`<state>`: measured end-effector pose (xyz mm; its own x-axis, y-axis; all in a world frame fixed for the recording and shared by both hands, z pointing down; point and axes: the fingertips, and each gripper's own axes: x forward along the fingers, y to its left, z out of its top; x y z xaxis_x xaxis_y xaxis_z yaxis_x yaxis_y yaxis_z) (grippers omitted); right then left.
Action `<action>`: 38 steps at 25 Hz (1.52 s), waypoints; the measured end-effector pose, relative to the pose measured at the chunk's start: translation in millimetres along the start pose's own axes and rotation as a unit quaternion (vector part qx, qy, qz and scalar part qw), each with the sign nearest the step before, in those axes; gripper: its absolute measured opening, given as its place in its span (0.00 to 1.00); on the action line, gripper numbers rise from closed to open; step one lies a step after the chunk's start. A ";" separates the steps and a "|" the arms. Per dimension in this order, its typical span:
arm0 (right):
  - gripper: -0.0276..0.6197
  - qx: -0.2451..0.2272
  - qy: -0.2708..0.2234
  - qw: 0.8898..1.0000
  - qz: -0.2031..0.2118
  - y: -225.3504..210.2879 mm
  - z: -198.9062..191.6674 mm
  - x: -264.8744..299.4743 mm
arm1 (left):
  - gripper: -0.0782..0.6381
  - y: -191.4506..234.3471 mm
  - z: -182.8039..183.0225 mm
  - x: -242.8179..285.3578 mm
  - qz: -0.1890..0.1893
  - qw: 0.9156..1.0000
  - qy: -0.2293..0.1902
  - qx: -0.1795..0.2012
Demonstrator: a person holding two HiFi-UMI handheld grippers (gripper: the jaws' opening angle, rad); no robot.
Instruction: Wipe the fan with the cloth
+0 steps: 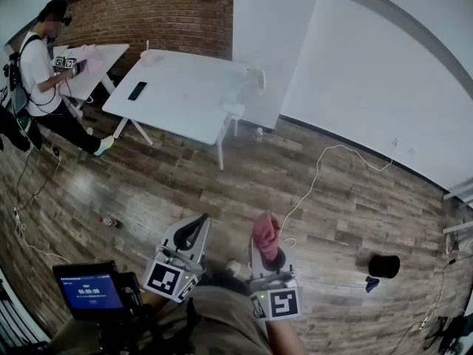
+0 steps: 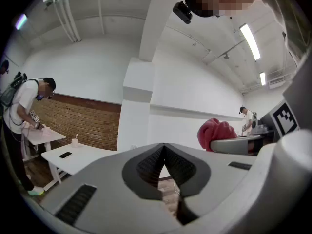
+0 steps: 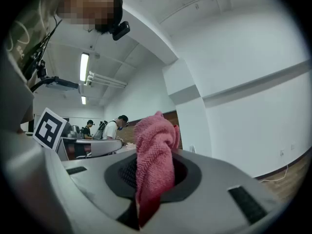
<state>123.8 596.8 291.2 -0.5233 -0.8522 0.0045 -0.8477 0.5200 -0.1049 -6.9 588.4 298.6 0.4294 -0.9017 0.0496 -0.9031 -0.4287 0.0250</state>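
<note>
Pink cloth (image 1: 266, 231) is sitting pinched in the right hand-held gripper (image 1: 270, 263), bunching above its jaws over the wooden floor (image 1: 332, 191); the left hand-held gripper (image 1: 196, 226) is hovering alongside, jaws closed together, gripping nothing.

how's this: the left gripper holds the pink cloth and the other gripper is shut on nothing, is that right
Not quite: the pink cloth is clamped in the right gripper, not the left, as the right gripper view shows. The left gripper is the one shut on nothing.
</note>
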 end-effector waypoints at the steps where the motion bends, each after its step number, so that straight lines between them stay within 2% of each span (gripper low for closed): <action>1: 0.16 0.002 -0.001 1.000 -0.001 1.2 -0.7 -1.6 | 0.14 -0.4 -2.1 -0.9 0.000 1.000 0.002 -0.002; 5: 0.16 0.025 -0.004 1.000 -0.010 0.4 -2.5 -9.3 | 0.14 -3.7 -6.5 -2.0 -0.002 1.000 0.009 -0.004; 14: 0.17 0.067 -0.019 0.997 -0.030 -35.7 3.5 -14.0 | 0.14 -12.8 1.5 19.1 0.002 1.000 0.004 0.002; 24: 0.17 0.086 -0.013 0.996 -0.020 -49.3 -12.4 -11.5 | 0.14 -10.6 -26.5 28.0 0.018 0.999 0.033 -0.011; 33: 0.17 0.063 -0.020 0.997 -0.040 -78.6 -9.0 41.3 | 0.14 16.7 -22.5 93.3 -0.004 1.000 0.017 -0.009; 38: 0.18 0.061 -0.025 0.996 -0.055 -109.6 -5.7 84.6 | 0.14 39.3 -25.4 148.4 -0.022 0.998 0.028 -0.042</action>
<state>171.9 468.1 308.7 -0.4195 -0.9074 -0.0261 -0.8814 0.4141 -0.2272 21.3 439.2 332.4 0.4697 -0.8768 0.1033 -0.8814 -0.4590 0.1118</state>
